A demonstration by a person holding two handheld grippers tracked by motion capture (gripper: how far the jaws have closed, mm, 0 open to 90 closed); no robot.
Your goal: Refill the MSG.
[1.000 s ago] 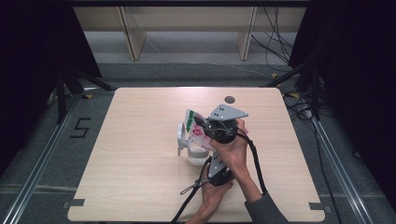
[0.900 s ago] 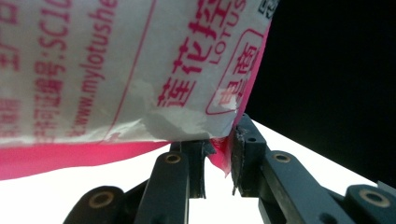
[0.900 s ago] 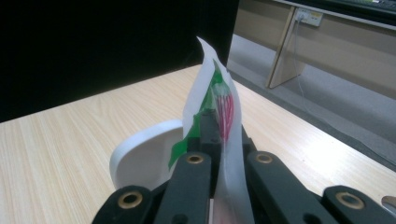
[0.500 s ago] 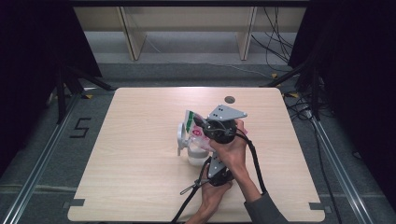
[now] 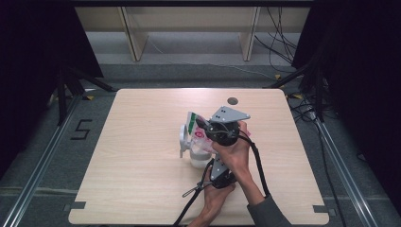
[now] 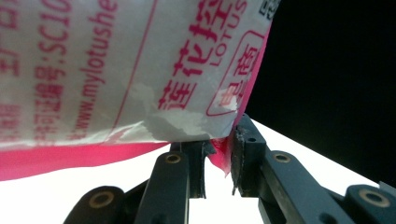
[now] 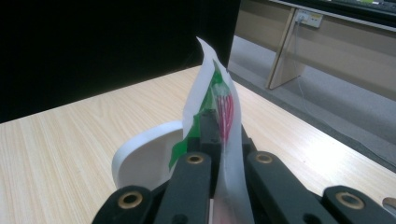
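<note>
- I hold a printed plastic pouch [image 5: 197, 133] over a white pitcher [image 5: 195, 152] that stands near the middle of the worktop [image 5: 142, 189], so I judge the step in hand to be emptying the pouch into the pitcher.
- My right tongs [image 7: 218, 135] are clamped on the pouch's upper, green-printed edge; in the right gripper view the film rises upright between the two jaws, with the pitcher's white rim [image 7: 140, 158] just beyond.
- My left tongs [image 6: 218, 158] sit at the pouch's lower pink corner [image 6: 219, 156]. The right-hand jaw presses against the film, but a narrow gap shows between the jaws, so I cannot tell whether this grip is truly closed.
- To do this well, I want the lower corner firmly pinched before I tilt further; a loose bottom lets the pouch fold and trap its contents.
- I would keep the pouch's open end directly above the pitcher's mouth and raise the bottom corner slowly, so nothing spills onto the worktop.
- The pitcher stands free, with no tongs holding it, so I must not nudge it with pouch or jaws.
- Whether the pouch is already open I cannot see.
</note>
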